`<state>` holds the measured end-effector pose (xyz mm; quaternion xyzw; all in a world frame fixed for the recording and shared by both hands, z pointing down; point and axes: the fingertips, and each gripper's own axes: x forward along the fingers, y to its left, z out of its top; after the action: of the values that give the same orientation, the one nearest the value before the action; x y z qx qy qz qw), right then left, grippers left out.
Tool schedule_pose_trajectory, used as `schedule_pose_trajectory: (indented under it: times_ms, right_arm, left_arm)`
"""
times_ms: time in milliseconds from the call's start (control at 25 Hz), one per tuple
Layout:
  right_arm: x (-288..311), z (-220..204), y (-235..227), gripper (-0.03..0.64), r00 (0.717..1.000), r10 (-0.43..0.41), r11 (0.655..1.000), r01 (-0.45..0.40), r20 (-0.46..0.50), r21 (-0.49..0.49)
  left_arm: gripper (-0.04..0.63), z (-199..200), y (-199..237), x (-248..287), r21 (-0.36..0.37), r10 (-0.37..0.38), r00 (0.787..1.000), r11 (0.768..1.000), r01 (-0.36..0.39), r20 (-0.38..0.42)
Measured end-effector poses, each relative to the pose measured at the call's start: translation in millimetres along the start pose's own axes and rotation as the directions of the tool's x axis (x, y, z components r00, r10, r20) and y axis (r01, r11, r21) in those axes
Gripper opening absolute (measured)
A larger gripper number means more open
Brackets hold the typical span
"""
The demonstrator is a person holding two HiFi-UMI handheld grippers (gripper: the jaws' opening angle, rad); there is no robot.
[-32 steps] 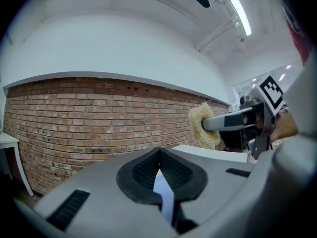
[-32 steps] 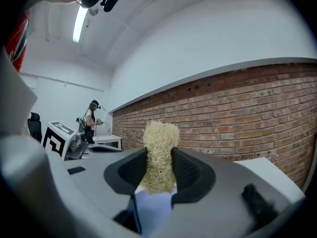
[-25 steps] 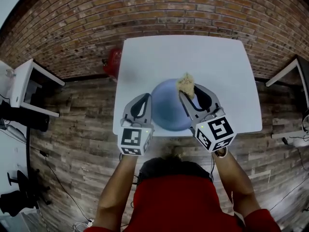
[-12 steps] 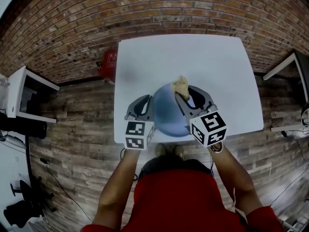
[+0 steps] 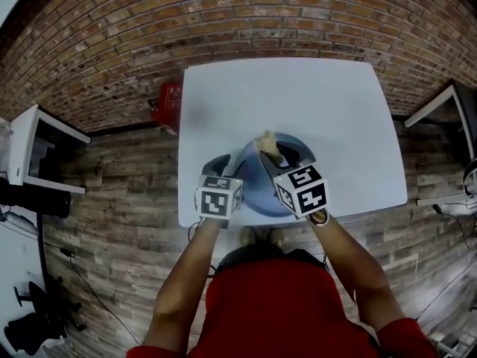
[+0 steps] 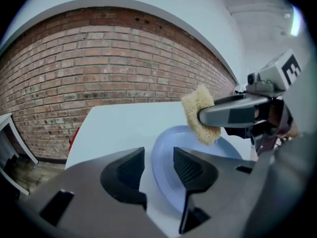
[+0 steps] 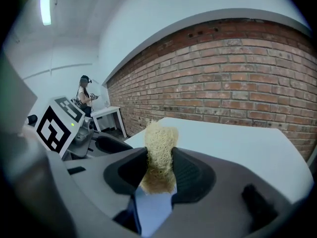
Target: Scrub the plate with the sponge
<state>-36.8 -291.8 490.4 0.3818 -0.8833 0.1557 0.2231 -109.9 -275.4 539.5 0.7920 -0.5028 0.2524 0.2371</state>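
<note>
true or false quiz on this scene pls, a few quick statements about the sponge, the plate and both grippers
1. The sponge is clamped in the right gripper. True.
2. The plate is red. False: it is blue.
3. The table under the plate is white. True.
4. The left gripper grips a second sponge. False: there is only one sponge; its jaws are opening, with only the plate's rim in the gap between them.
5. The wall beyond the table is tiled. False: it is a brick wall.

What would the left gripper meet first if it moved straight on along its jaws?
Probably the blue plate: its rim shows between the left gripper's opening jaws. Depth is hard to judge.
</note>
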Motion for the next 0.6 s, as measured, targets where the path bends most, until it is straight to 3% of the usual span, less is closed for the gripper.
schedule_pose_trajectory:
  times_ms: [200,600]
  right_arm:
    - [23,-22,4,0.153,0.992,0.015,1.000,-0.012,-0.127,0.026]
    - [54,-49,7,0.153,0.967,0.004,0.998,0.014,-0.253,0.068]
  left_arm:
    - [0.201,-19,4,9,-0.066,-0.038,0.992,0.997,0.030,-0.118]
    - [0.182,-41,9,17,-0.115,-0.078,0.972,0.992,0.054,-0.221]
